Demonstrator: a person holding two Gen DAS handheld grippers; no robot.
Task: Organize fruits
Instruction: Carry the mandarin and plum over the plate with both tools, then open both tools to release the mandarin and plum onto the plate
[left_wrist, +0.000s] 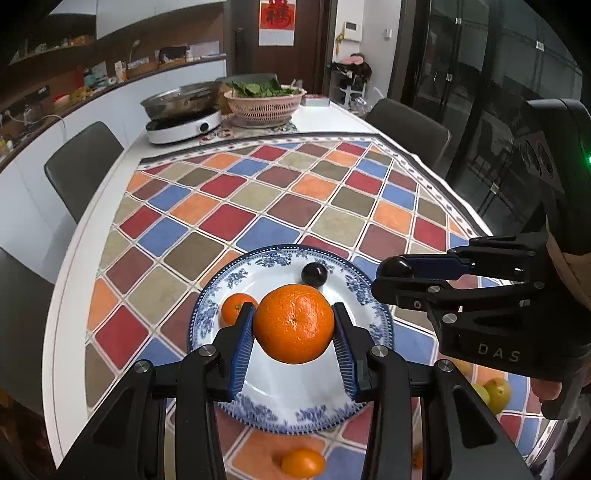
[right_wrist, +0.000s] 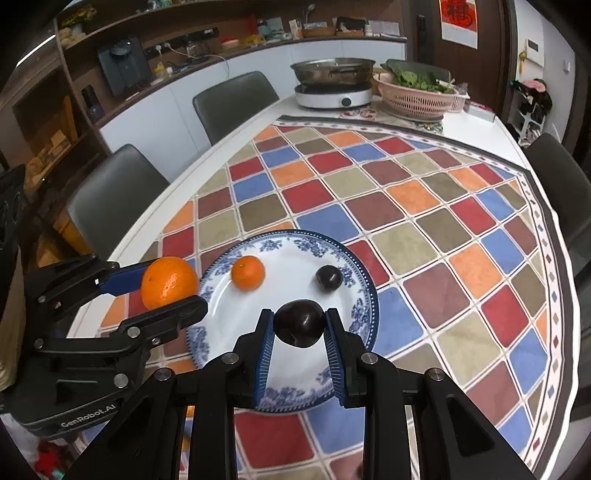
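Two fruits are carried: a large orange (left_wrist: 293, 323) is clamped in the left gripper (left_wrist: 293, 325) and a dark plum (right_wrist: 299, 323) in the right gripper (right_wrist: 299, 325), lower centre, above the plate (right_wrist: 354, 273). Each should be lowered onto bare white porcelain before being released.

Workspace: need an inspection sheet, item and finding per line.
Surface: white table under a checked cloth.
Job's things: blue-patterned plate holds a small orange and a dark plum; loose orange lies on the cloth near the plate.
Clutter: induction cooker with pan, pink basket of greens at the far end.
Grippers: left tool shut on a large orange; right tool shut on a second plum; both over the plate.
Cables: white cord on the back counter.
Surroundings: dark chairs, shelves, glass doors.
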